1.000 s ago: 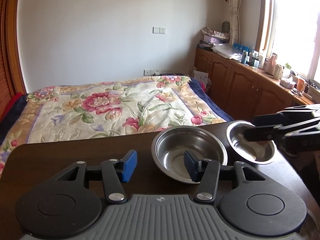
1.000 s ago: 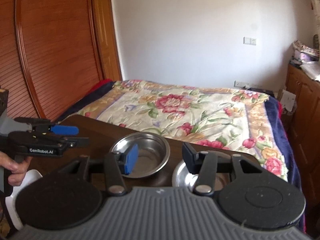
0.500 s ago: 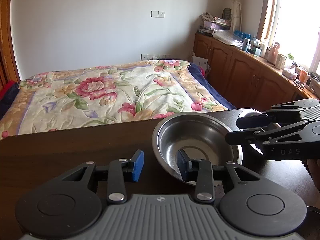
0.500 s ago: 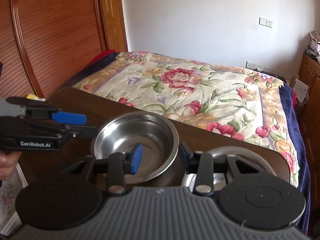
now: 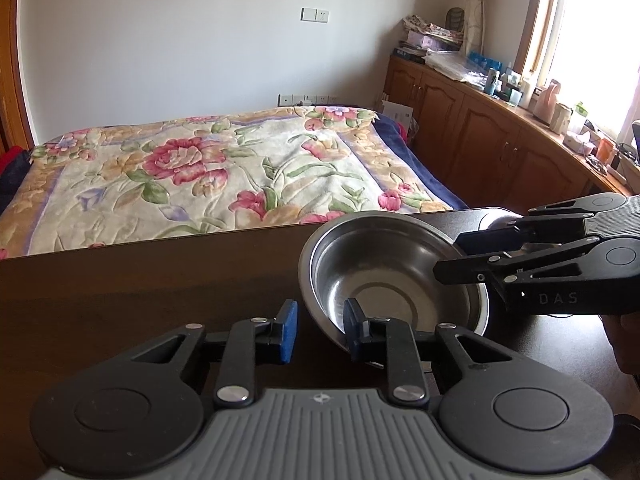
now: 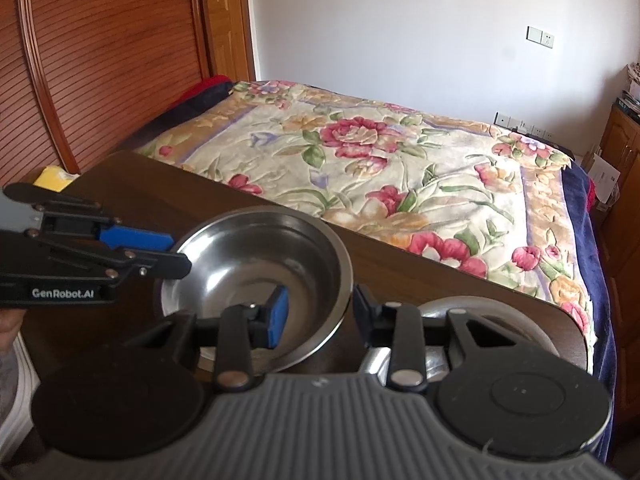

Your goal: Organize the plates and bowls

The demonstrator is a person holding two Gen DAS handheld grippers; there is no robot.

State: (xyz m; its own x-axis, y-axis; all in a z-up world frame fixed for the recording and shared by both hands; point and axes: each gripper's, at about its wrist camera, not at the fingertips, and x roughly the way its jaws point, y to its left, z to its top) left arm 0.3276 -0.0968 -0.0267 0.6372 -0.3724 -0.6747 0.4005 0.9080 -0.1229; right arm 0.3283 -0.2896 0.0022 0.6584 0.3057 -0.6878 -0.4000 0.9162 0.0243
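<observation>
A steel bowl (image 5: pixel 394 276) (image 6: pixel 260 264) stands on the dark wooden table (image 5: pixel 140 288). My left gripper (image 5: pixel 320 330) straddles its near-left rim, one blue pad inside the bowl and one outside. Its jaws are closing, with a gap still on each side of the rim. My right gripper (image 6: pixel 320 310) straddles the opposite rim the same way, also closing, pads not pressing. Each gripper shows in the other's view: the right gripper (image 5: pixel 452 256) and the left gripper (image 6: pixel 176 252). A second steel bowl (image 6: pixel 480 316) (image 5: pixel 496 220) sits just beyond, partly hidden.
Past the table's far edge lies a bed with a floral blanket (image 5: pixel 208 176). Wooden cabinets (image 5: pixel 480 136) with clutter line the right wall and a wooden sliding door (image 6: pixel 100 60) the left. A yellow object (image 6: pixel 52 178) and a white dish (image 6: pixel 16 392) sit at the table's left end.
Both grippers have come in lower and closer to the larger bowl, and their jaws have narrowed around its rim from opposite sides. The bowl fills more of both views.
</observation>
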